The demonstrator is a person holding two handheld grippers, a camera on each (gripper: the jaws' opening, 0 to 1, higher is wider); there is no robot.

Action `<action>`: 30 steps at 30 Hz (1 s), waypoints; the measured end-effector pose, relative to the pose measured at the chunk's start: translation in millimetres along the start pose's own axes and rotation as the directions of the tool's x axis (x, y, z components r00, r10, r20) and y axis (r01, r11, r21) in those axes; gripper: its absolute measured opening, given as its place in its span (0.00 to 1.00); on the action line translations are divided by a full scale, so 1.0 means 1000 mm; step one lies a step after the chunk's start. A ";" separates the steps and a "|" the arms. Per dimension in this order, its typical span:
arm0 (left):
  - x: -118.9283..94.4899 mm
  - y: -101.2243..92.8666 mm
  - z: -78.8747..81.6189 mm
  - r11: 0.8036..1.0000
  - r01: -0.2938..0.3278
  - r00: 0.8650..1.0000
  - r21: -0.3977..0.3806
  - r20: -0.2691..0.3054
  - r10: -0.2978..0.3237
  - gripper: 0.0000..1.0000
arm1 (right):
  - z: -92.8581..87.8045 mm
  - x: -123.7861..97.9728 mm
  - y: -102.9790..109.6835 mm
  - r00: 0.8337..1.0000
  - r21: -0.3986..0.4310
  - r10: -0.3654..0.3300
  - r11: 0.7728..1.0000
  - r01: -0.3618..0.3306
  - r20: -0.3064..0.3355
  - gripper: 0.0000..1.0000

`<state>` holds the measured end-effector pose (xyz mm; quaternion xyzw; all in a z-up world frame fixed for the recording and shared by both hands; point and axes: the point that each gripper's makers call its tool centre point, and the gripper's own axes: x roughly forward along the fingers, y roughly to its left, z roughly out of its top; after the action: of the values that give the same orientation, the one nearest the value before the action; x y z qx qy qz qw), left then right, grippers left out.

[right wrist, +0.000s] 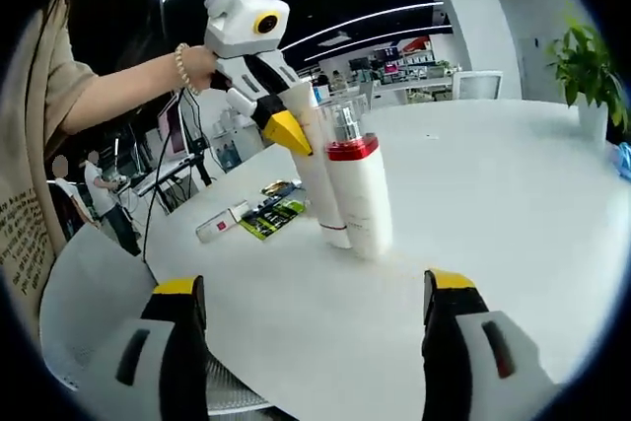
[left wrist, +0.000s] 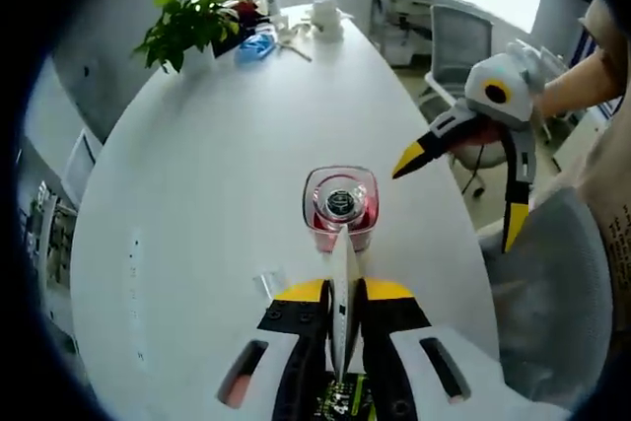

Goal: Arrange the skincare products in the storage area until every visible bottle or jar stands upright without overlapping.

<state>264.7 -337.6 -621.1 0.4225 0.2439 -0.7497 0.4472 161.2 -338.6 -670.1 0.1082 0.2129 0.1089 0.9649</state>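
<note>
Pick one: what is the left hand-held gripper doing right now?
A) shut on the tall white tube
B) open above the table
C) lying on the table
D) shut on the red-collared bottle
A: in the right gripper view the left hand-held gripper has its yellow-tipped jaws closed on the tall white tube, which stands on the table beside the red-collared bottle.

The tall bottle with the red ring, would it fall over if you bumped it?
Probably, yes. The bottle with the red ring is tall and narrow on a small base, so a bump near its top could tip it. It stands right beside the white bottle that the left gripper holds, so it might knock that. The smooth white table may let it slide.
</note>
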 end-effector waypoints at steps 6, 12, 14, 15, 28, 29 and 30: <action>0.000 -0.003 0.002 1.000 0.017 1.000 0.022 0.004 -0.017 0.09 | 0.002 0.000 -0.002 1.000 0.004 -0.006 1.000 0.006 0.006 0.92; -0.001 -0.004 0.004 1.000 0.008 1.000 0.012 0.006 -0.008 0.10 | 0.002 0.000 0.000 1.000 0.011 -0.005 1.000 0.005 0.008 0.92; -0.002 -0.003 0.004 1.000 0.003 1.000 0.006 0.008 -0.003 0.09 | 0.001 0.000 0.000 1.000 0.012 -0.005 1.000 0.005 0.007 0.92; -0.003 -0.003 0.004 1.000 0.001 1.000 0.001 0.008 -0.001 0.09 | 0.001 0.000 0.000 1.000 0.011 -0.005 1.000 0.005 0.005 0.92; -0.004 0.003 0.002 1.000 -0.005 1.000 -0.002 -0.005 0.005 0.08 | 0.000 0.001 0.000 1.000 0.016 -0.006 1.000 0.006 0.006 0.92; -0.004 0.003 0.001 1.000 -0.005 1.000 -0.003 -0.007 0.005 0.08 | 0.000 0.001 0.000 1.000 0.016 -0.006 1.000 0.006 0.006 0.92; -0.004 0.004 0.001 1.000 -0.005 1.000 -0.003 -0.008 0.005 0.08 | 0.000 0.001 0.000 1.000 0.017 -0.006 1.000 0.006 0.006 0.92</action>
<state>268.8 -338.0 -617.0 0.4255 0.2458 -0.7465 0.4486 162.0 -338.2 -670.4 0.1160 0.2111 0.1040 0.9650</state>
